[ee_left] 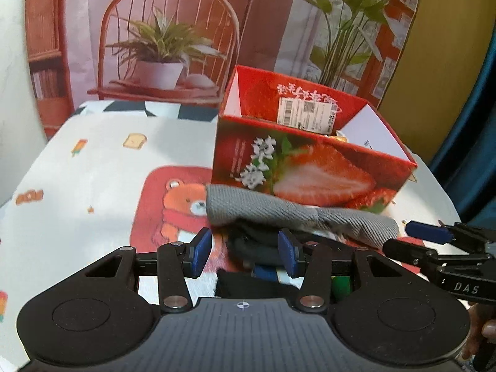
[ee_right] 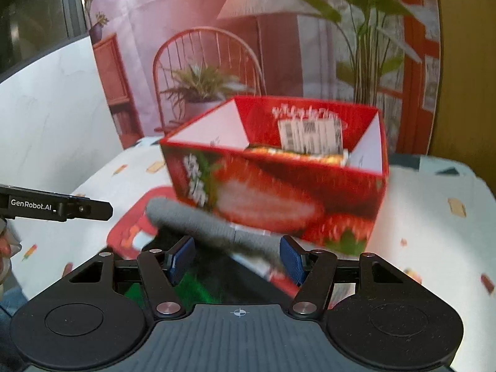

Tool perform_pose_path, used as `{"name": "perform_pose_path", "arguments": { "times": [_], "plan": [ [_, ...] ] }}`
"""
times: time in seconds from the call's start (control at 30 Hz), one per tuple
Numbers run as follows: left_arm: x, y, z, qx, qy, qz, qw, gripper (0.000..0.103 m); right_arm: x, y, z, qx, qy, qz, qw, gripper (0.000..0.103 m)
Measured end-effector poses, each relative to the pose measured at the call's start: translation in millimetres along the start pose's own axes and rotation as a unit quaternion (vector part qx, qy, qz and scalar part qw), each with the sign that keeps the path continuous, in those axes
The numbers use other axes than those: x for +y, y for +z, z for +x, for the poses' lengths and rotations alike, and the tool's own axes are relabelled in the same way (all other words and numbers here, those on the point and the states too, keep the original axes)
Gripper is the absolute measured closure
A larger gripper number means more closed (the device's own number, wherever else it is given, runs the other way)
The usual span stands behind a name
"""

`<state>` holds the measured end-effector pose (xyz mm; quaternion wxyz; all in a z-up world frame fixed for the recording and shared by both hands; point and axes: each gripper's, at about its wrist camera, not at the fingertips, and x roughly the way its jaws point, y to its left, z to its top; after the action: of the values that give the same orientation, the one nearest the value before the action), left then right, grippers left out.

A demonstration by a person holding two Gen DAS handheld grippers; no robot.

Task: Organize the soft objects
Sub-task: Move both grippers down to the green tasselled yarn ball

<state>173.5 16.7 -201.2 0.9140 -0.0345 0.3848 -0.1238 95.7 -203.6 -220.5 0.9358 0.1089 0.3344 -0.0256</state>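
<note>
A grey knitted sock (ee_left: 279, 214) lies on the table against the front of a red strawberry-printed box (ee_left: 310, 167). Black soft items (ee_left: 257, 245) and something green (ee_left: 341, 285) lie under and in front of it. My left gripper (ee_left: 245, 251) is open, its blue pads on either side of the black item, just short of the sock. In the right wrist view the sock (ee_right: 201, 223) and box (ee_right: 279, 186) are blurred. My right gripper (ee_right: 237, 260) is open over the black and green cloth (ee_right: 186, 288), empty. It also shows in the left wrist view (ee_left: 434, 241).
The open box holds something yellow at the bottom (ee_right: 297, 155). The tablecloth (ee_left: 93, 170) is white with small prints and a red bear patch (ee_left: 173, 204). A printed backdrop with a chair and plants stands behind the table. The left gripper shows at the left of the right wrist view (ee_right: 62, 207).
</note>
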Motion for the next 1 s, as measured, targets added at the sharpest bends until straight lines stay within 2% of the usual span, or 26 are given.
{"name": "perform_pose_path", "arguments": {
  "times": [0.17,0.4,0.73,1.0],
  "plan": [
    [-6.8,-9.7,-3.1,0.004,-0.008,-0.003,1.0000,0.053,4.5,-9.9,-7.7,0.010,-0.005,-0.017,1.000,0.045],
    [-15.2,-25.0,-1.9,0.025,-0.031,-0.007,0.9992,0.053,8.5,-18.9,-16.9,0.022,0.011,-0.015,1.000,0.045],
    [-20.6,-28.8,-4.2,0.032,-0.045,-0.009,0.9984,0.053,16.9,-26.8,-24.8,0.028,0.025,-0.027,0.999,0.045],
    [-23.5,-26.2,-3.5,0.039,-0.071,-0.013,0.9966,0.053,25.8,-32.1,-19.6,0.040,0.044,-0.037,0.998,0.045]
  ]
}}
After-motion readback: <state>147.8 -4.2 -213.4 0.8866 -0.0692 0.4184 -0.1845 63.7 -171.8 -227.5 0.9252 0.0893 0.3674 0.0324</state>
